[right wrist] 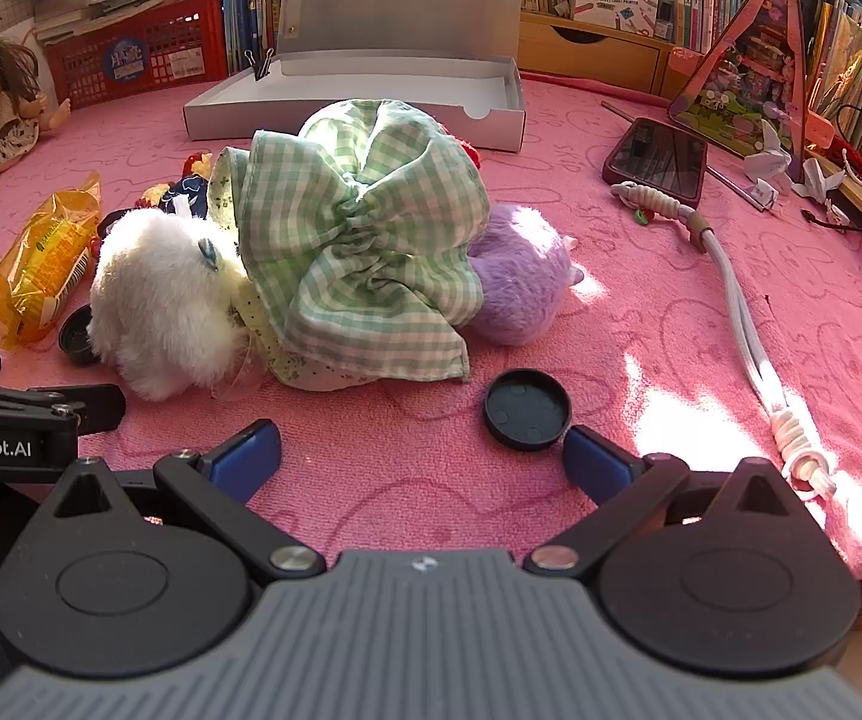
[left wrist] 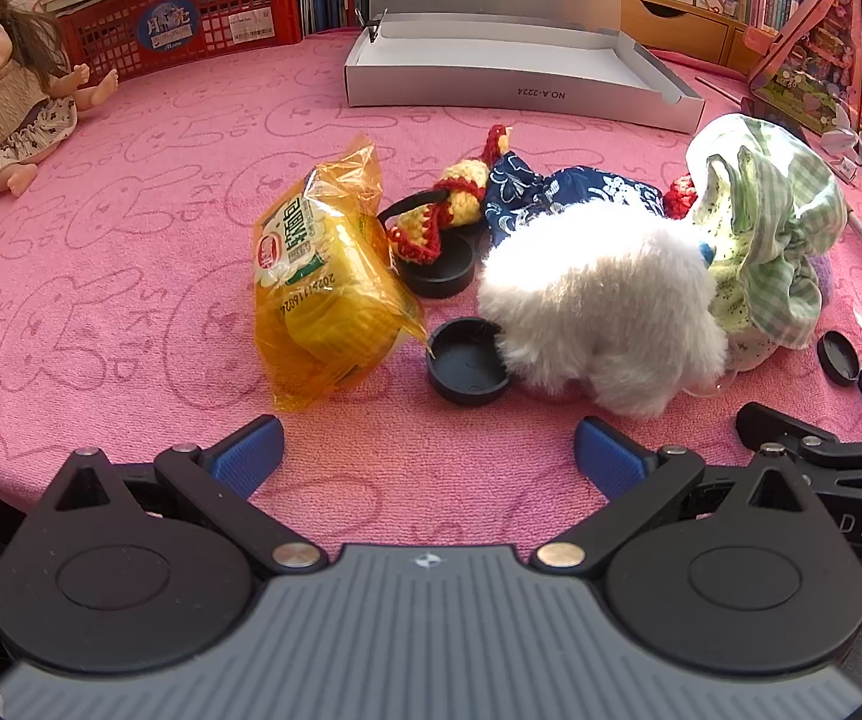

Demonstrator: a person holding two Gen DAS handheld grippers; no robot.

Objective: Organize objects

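Observation:
A pile lies on the pink cloth: an orange snack bag (left wrist: 326,279), a white fluffy toy (left wrist: 601,306), a crocheted red-and-yellow piece (left wrist: 457,195), blue floral cloth (left wrist: 562,192) and a green checked cloth (right wrist: 365,240) over a purple plush (right wrist: 520,273). Black round lids (left wrist: 468,360) (right wrist: 526,401) lie near the pile. An open grey box (left wrist: 508,69) stands behind. My left gripper (left wrist: 428,459) is open, low in front of the snack bag and white toy. My right gripper (right wrist: 422,456) is open, its right finger just beside a lid. Nothing is between either pair of fingers.
A doll (left wrist: 8,93) sits at the far left by a red crate (left wrist: 182,18). Books line the back. A phone (right wrist: 658,159) and a white cord (right wrist: 748,330) lie on the right, with a pink triangular case (right wrist: 748,66) behind them.

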